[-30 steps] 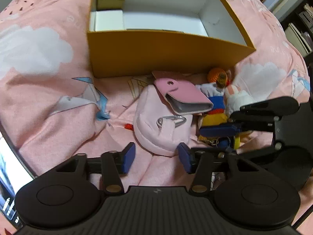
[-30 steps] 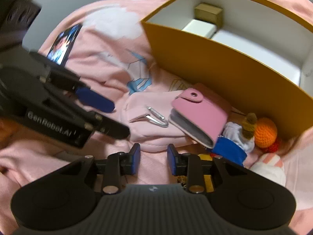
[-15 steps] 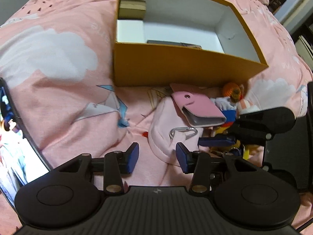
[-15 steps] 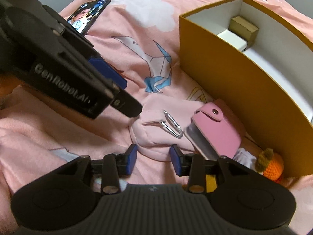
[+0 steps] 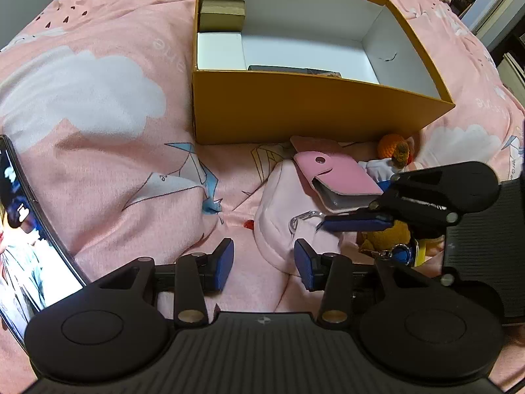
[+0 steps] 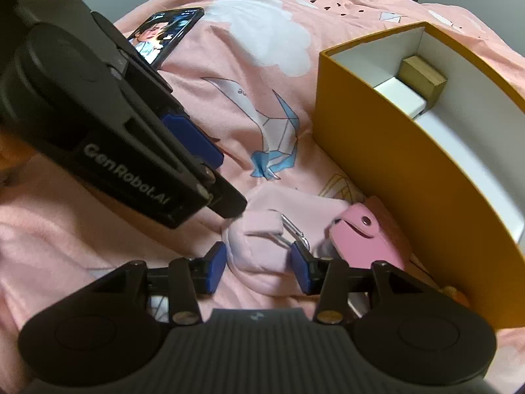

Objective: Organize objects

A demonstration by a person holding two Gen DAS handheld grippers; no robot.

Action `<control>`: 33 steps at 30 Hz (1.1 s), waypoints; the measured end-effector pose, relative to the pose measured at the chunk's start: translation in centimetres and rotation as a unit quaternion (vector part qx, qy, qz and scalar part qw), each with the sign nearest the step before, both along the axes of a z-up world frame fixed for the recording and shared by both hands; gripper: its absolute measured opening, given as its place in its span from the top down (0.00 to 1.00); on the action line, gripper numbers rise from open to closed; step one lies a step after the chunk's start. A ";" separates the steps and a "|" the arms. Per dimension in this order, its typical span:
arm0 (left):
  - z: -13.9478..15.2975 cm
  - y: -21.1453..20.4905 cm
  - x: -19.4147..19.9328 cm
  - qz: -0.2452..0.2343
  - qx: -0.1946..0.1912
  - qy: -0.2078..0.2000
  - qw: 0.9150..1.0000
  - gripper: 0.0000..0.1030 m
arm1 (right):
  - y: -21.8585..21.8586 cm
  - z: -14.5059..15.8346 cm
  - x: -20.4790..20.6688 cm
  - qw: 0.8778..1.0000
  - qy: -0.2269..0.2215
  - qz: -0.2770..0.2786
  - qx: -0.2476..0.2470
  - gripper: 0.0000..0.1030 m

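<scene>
The right gripper [image 6: 257, 264] sits spread around the near end of the pale pink pouch [image 6: 279, 246], which lies on the bed just in front of the orange box's [image 6: 410, 177] near wall, with its pads flanking the pouch and its silver carabiner [image 6: 293, 229] but not yet pressing in. The left gripper [image 5: 264, 264] is also released and holds nothing, hovering over the blanket [image 5: 98, 98] just beside the pouch on the side away from the box's right corner. The main risk is a poor bite: the pouch is soft and slumped, so the pads may pinch only a fold of fabric or the blanket under it, and the pouch could then slide out on the lift. The pink wallet [image 5: 338, 177] leans on the pouch's box-side edge, so raising the pouch will probably tip the wallet or drag it along. The small crocheted toys [image 5: 395, 151] crowd the corner beside the box, and the two grippers are close enough to collide. Compared with a second ago, the right gripper has opened wider and moved forward to straddle the pouch, whereas before it sat narrower and short of it. The left gripper has pulled back and away from the pouch, bringing the phone [image 5: 23, 229] into its view at the far side from the box.
</scene>
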State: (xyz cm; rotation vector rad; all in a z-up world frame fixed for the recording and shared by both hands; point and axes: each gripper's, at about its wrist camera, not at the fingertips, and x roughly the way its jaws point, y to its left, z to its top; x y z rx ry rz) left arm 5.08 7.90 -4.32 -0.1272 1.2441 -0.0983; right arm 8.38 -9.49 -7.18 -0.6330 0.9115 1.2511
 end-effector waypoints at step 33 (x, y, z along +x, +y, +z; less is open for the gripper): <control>-2.3 0.0 2.7 -0.003 -0.065 -0.040 0.997 0.39 | -2.5 3.6 8.5 0.969 0.030 -0.225 0.100 0.70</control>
